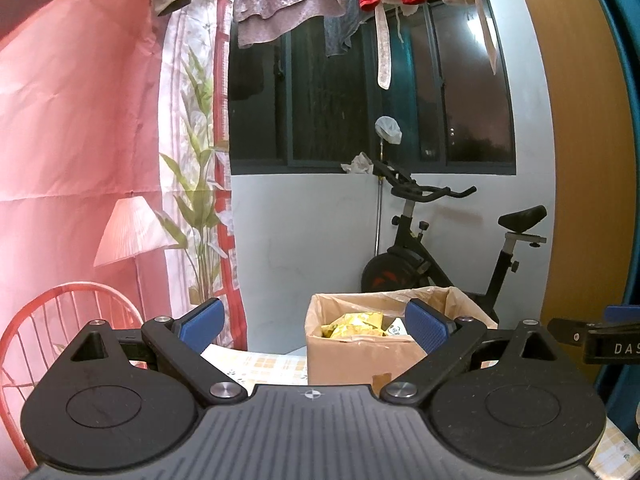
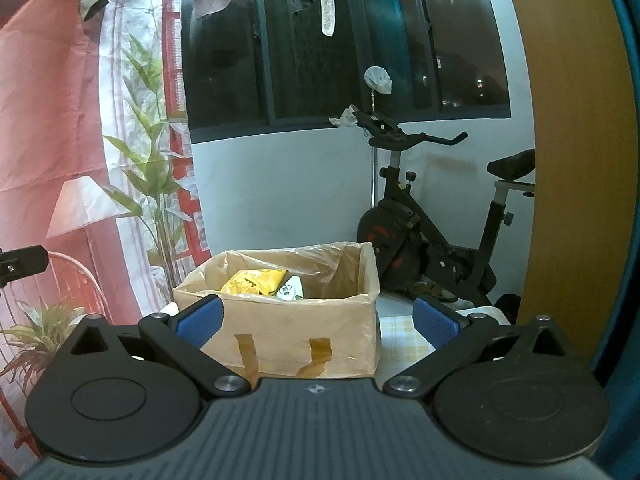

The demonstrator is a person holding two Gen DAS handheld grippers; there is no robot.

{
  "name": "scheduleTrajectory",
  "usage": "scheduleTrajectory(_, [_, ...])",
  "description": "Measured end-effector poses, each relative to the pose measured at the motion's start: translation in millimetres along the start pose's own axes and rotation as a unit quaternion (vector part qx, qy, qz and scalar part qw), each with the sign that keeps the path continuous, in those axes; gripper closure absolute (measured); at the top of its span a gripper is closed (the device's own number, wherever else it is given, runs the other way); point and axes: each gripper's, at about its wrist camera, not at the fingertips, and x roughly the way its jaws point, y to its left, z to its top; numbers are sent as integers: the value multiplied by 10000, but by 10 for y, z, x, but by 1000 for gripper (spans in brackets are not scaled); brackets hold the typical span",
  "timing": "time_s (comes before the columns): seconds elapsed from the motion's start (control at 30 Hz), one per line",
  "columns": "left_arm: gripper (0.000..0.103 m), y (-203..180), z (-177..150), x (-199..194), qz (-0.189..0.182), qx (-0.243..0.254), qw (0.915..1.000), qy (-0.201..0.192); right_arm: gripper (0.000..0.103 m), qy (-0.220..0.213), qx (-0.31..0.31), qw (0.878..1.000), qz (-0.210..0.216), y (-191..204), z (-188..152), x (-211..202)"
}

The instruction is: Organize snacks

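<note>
Cardboard is sitting on the checked worktop (image 2: 400,330): an open box (image 2: 296,332) lined with thin plastic, holding a yellow snack packet (image 2: 256,282) and a white packet (image 2: 291,290) beside it. Both the left gripper (image 1: 316,326) and right gripper (image 2: 318,320) are hovering before it, jaws spread wide and gripping nothing. Reaching in, I reckon a jaw could be snagging the loose liner or nudging the light box along.
</note>
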Motion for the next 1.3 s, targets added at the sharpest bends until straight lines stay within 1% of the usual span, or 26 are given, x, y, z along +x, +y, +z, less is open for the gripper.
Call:
scheduleTrajectory(0.67, [5,21,-89,22,-156,-183,9995,185,0,-24,3,10000,33,8,-9,-31])
scheduleTrajectory(1.3, [5,40,-106,26,-203,-234,9993,225,0,-23,36,9999,107,18,-19,-18])
